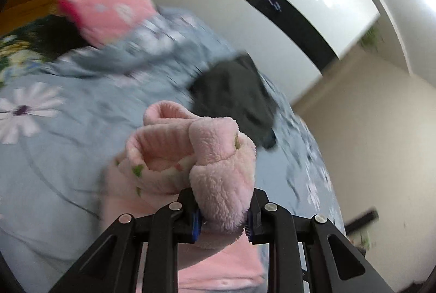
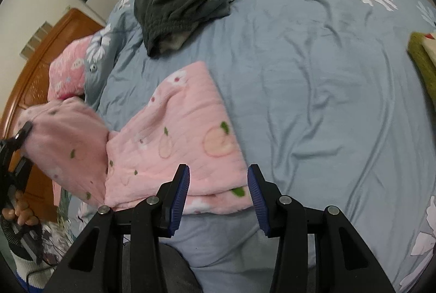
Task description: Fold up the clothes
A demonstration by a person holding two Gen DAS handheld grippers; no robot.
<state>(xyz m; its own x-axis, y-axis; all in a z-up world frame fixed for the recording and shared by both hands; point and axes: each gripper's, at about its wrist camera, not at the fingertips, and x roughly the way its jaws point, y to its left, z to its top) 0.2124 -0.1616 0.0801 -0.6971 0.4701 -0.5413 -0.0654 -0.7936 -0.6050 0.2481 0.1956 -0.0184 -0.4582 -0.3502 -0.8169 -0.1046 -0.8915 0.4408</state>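
A thick fold of a pink fleece garment point(image 1: 218, 170) was clamped between the blue ribbed pads of the left gripper point(image 1: 224, 222), the plush pile bulging out above the jaws in a rounded lobe. Beside that lobe a ribbed cuff curled open into a soft tube, and small green leaf prints were visible on the nap. In the right wrist view, the same garment point(image 2: 174, 145) was seen lying at the near edge of the bed, its main panel spread flat in a roughly rectangular shape, quilted with faint lines and printed with peach outlines, green leaves and white flowers. One section of it was lifted off to the left, where the left gripper point(image 2: 23, 133) was partly visible at its edge, held by a hand point(image 2: 19, 212).

The right gripper point(image 2: 218, 197) was held with its jaws apart and nothing between them, just over the near hem of the flat panel; whether the pads touched the fabric could not be told. The blue bedsheet point(image 2: 313, 102) was smooth, lightly creased cotton with white daisy prints. A crumpled dark grey garment point(image 2: 179, 3) with an elastic gathered waistband was lying well apart, farther up the bed. A pink pillow point(image 2: 68, 74) was resting against the glossy wooden headboard point(image 2: 35, 69).
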